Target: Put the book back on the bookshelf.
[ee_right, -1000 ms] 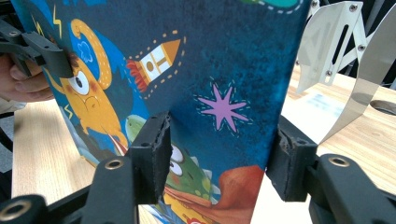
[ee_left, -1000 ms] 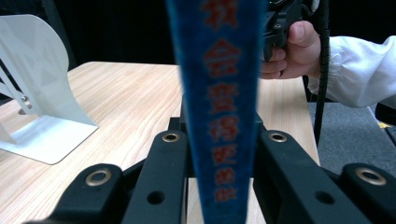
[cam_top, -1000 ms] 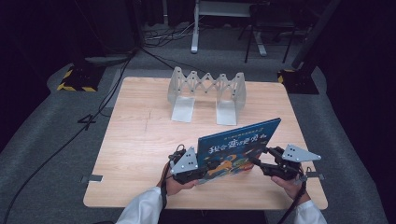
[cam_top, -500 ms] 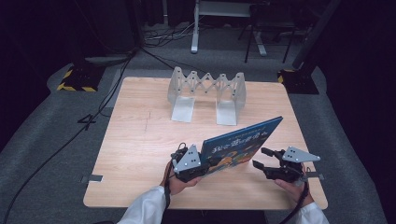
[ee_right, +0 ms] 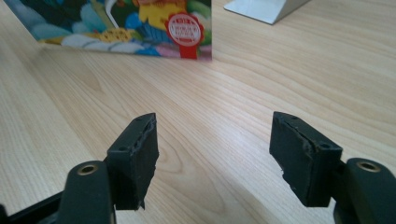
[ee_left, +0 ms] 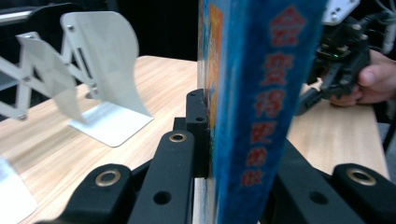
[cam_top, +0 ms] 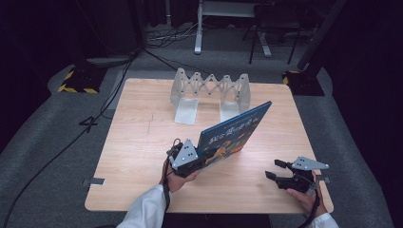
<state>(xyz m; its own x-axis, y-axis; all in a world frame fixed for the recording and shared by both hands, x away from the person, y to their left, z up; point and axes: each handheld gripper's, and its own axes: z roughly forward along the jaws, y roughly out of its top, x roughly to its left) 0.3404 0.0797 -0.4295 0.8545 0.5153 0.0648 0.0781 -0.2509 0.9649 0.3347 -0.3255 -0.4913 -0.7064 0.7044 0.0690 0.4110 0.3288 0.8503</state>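
A blue picture book [cam_top: 235, 130] stands tilted on its lower edge on the wooden table [cam_top: 138, 142], its far corner raised. My left gripper [cam_top: 202, 159] is shut on the book's near lower end; in the left gripper view the blue spine [ee_left: 261, 107] sits clamped between the black jaws. My right gripper [cam_top: 274, 169] rests low near the table's front right corner, apart from the book. Its jaws have just been opening and stand open with nothing between them [ee_right: 215, 149]. The book's lower corner [ee_right: 140, 23] lies ahead of it.
A grey folding bookend rack [cam_top: 209, 88] stands at the back middle of the table; one of its curved plates [ee_left: 93, 70] is to the left in the left gripper view. Black cables cross the grey floor [cam_top: 90, 123] at the left. Stands and frames rise behind the table.
The right gripper has let go of the book's right end, opened, and dropped away toward the front right corner. The book, held by the left gripper alone, has tilted up more.
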